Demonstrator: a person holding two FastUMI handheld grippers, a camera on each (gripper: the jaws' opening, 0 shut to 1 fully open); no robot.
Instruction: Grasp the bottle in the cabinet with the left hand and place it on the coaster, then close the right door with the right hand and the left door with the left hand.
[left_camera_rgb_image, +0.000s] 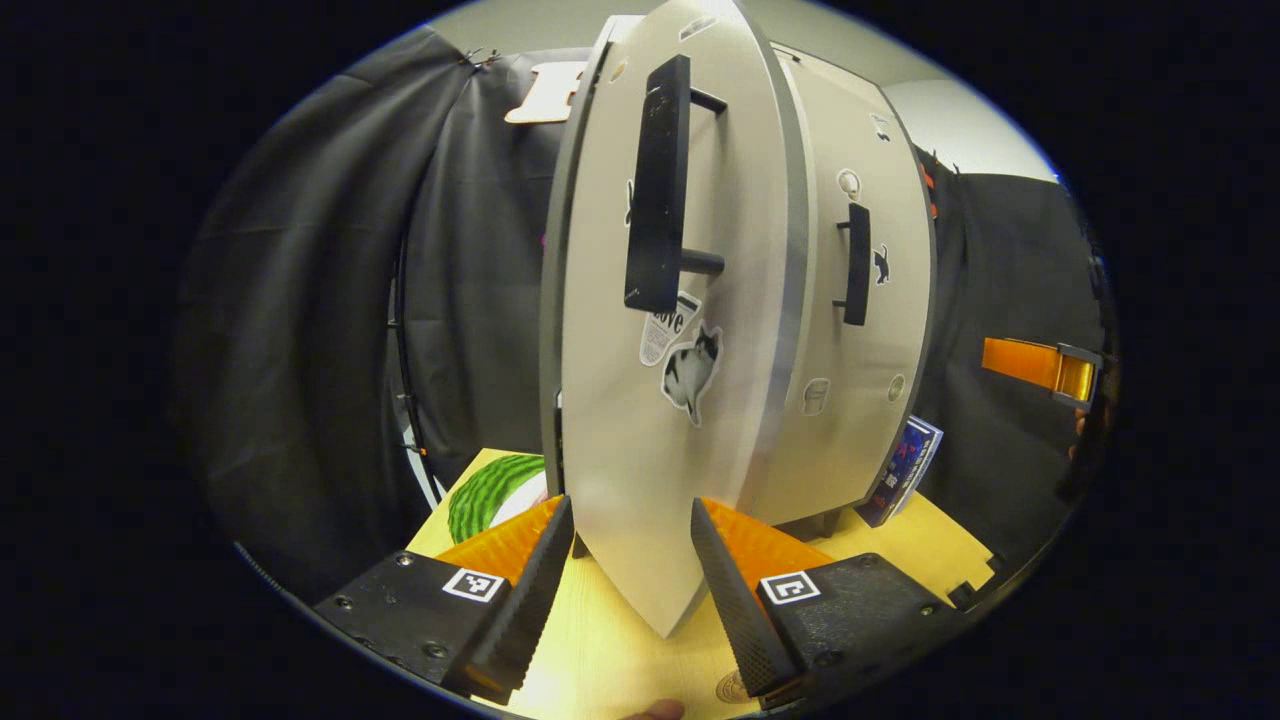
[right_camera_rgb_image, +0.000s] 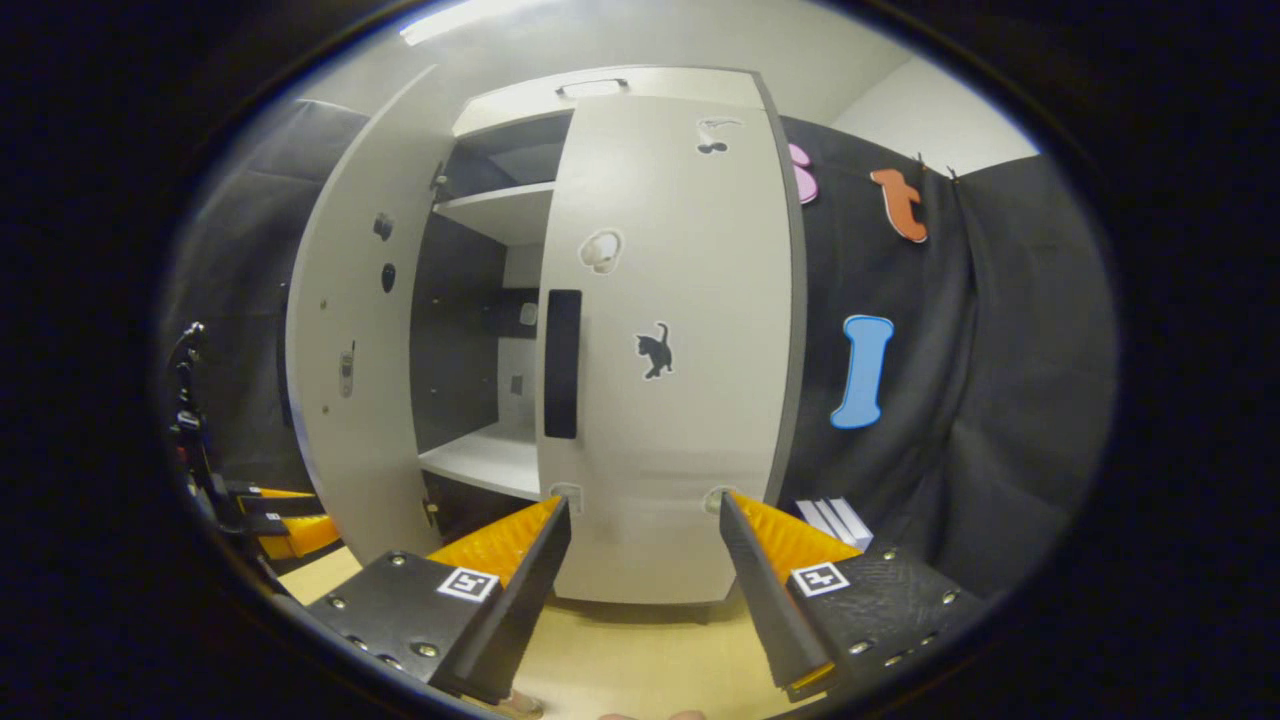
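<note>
The white cabinet's left door (left_camera_rgb_image: 640, 400) stands open, close in front of me, its black handle (left_camera_rgb_image: 658, 190) up high. My left gripper (left_camera_rgb_image: 632, 510) is open, its fingers level with the door's lower part, one at each side. I cannot tell if they touch it. The right door (right_camera_rgb_image: 670, 330) is closed against the cabinet, with its black handle (right_camera_rgb_image: 562, 362) facing me. My right gripper (right_camera_rgb_image: 644, 503) is open just in front of that door's lower edge, holding nothing. Inside the cabinet a white shelf (right_camera_rgb_image: 480, 460) shows bare. A green striped round mat (left_camera_rgb_image: 490, 495) lies on the table behind the left door.
The light wooden table (left_camera_rgb_image: 600, 650) carries the cabinet. A blue booklet (left_camera_rgb_image: 905, 470) leans against the cabinet's right side. The right gripper (left_camera_rgb_image: 1040, 365) shows far right in the left gripper view. The left gripper (right_camera_rgb_image: 285, 520) shows low left in the right gripper view.
</note>
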